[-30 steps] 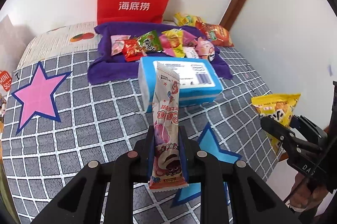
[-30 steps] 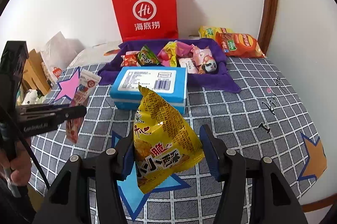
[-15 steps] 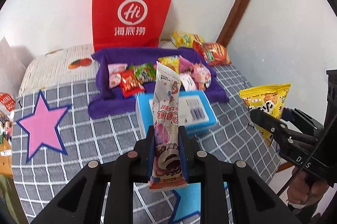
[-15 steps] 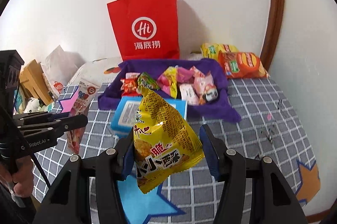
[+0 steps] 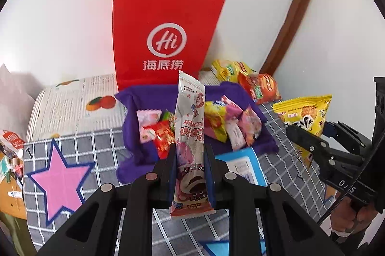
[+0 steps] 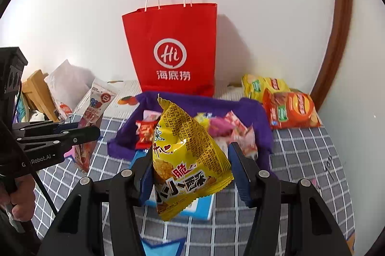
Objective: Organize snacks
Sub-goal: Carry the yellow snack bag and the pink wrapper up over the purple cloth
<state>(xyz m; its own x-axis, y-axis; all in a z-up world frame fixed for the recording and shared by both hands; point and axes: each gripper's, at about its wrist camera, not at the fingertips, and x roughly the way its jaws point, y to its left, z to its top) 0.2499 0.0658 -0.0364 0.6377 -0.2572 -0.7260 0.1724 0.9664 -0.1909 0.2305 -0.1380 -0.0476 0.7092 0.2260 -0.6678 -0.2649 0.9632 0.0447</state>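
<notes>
Above the bed (image 5: 101,150): two snacks in transit, most unsorted.
Left tongs (image 5: 190,167) pinched a pink stick pack (image 5: 190,135); right tongs (image 6: 190,174) pinched a yellow crisp bag (image 6: 185,155); loose sweets lay on the purple cloth (image 5: 134,111), red paper bag (image 6: 173,49) behind.

One red bag (image 6: 171,49), two tools (each holding one snack).

Right gripper (image 6: 190,167) clamps a puffed yellow foil snack bag (image 6: 185,157) above a grey checked cloth (image 6: 303,159). Beyond: purple cloth tray (image 6: 259,116) of sweets, then an upright red paper bag (image 6: 172,51). Left gripper (image 6: 89,133) holds a slim pink-and-white wrapper (image 6: 93,116).
</notes>
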